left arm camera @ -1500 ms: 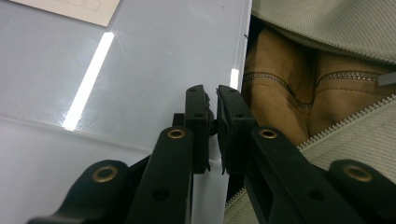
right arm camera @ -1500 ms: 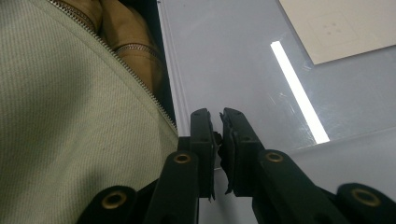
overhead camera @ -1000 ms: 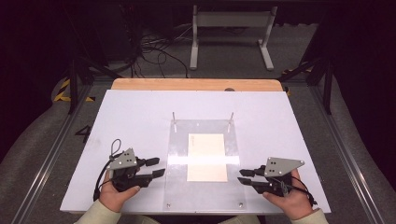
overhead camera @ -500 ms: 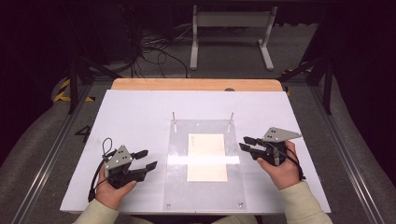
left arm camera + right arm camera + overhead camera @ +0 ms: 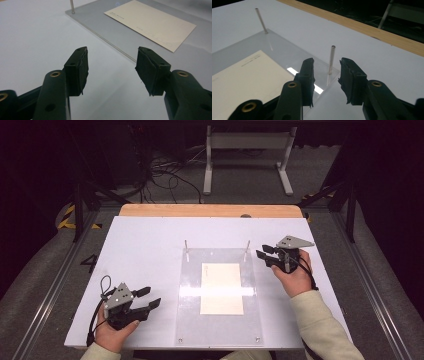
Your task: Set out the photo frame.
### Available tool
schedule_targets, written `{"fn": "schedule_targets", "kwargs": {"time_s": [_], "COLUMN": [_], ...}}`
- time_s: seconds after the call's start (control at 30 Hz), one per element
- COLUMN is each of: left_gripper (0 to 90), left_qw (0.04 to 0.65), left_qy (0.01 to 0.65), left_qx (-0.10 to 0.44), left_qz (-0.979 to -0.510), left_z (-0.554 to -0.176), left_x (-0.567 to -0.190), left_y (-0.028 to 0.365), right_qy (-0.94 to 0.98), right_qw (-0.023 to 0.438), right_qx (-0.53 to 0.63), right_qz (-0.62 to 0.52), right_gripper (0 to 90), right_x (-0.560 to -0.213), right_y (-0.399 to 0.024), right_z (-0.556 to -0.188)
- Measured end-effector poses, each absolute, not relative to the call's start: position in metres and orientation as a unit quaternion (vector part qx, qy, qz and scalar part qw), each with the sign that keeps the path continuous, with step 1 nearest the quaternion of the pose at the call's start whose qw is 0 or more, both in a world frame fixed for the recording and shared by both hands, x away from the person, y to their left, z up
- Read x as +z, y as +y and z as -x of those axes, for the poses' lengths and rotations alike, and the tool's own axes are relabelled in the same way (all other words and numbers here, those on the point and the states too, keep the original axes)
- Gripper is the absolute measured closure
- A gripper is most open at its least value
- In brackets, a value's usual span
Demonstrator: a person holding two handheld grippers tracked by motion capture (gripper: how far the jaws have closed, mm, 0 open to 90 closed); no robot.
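Hovering at the far right corner of the clear plate (image 5: pixel 220 295), the right tool (image 5: pixel 264 256) is pointing its jaws at the thin metal pin (image 5: pixel 332 60) standing in that corner. Its jaws are standing apart with nothing between them and have just been opening a little further, with the pin lining up in the gap beyond the pads; this looks like a lining-up for a grasp on the pin, not a grip. The left tool (image 5: pixel 150 298) is waiting off the plate's left edge, near its close end, low over the white tabletop (image 5: pixel 140 245). Its jaws are also standing apart and empty, having just been widening, and they are aiming toward the plate's edge, probably to steady or lift it once the other side is engaged.

The plate is lying flat in the middle of the tabletop, acting as a shallow holder. A cream sheet of paper (image 5: pixel 222 288) is sitting at the plate's centre, flat and squared to its sides; whether on top or beneath the clear layer I cannot tell. A second pin (image 5: pixel 186 251) is standing at the plate's far left corner, so the two pins seem to be serving as locating posts.
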State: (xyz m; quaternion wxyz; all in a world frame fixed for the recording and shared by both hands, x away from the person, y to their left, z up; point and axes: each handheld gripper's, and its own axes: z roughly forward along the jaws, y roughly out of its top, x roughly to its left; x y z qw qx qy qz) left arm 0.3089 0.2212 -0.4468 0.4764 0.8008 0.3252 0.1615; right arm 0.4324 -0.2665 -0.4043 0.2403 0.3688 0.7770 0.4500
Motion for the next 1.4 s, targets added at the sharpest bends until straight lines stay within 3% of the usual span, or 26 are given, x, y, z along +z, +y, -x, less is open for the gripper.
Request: {"fn": "schedule_targets", "kwargs": {"time_s": [0.2,0.37,0.57,0.63,0.7,1.4], "left_gripper": [43.6,43.4,43.1,43.1,43.1,42.1], "left_qw": [0.474,0.476,0.476,0.472,0.473,0.474], "left_qy": [0.321,0.319,0.312,0.31,0.312,0.298], "left_qx": [0.16,0.156,0.151,0.153,0.15,0.142], "left_qz": [-0.804,-0.805,-0.808,-0.811,-0.81,-0.816], "left_z": [-0.305,-0.306,-0.305,-0.304,-0.303,-0.3], "left_x": [-0.448,-0.449,-0.451,-0.451,-0.452,-0.454], "left_y": [0.221,0.22,0.218,0.219,0.219,0.211], "right_qy": [0.774,0.777,0.78,0.779,0.786,0.746], "right_qw": [0.237,0.238,0.271,0.283,0.27,0.214], "right_qx": [0.443,0.443,0.413,0.405,0.408,0.497], "right_qz": [-0.385,-0.378,-0.383,-0.386,-0.378,-0.388], "right_gripper": [74.0,68.6,64.0,68.7,82.9,85.5], "right_x": [-0.415,-0.422,-0.43,-0.43,-0.429,-0.454], "right_y": [-0.255,-0.242,-0.236,-0.234,-0.232,-0.249], "right_z": [-0.454,-0.467,-0.48,-0.482,-0.482,-0.492]}}
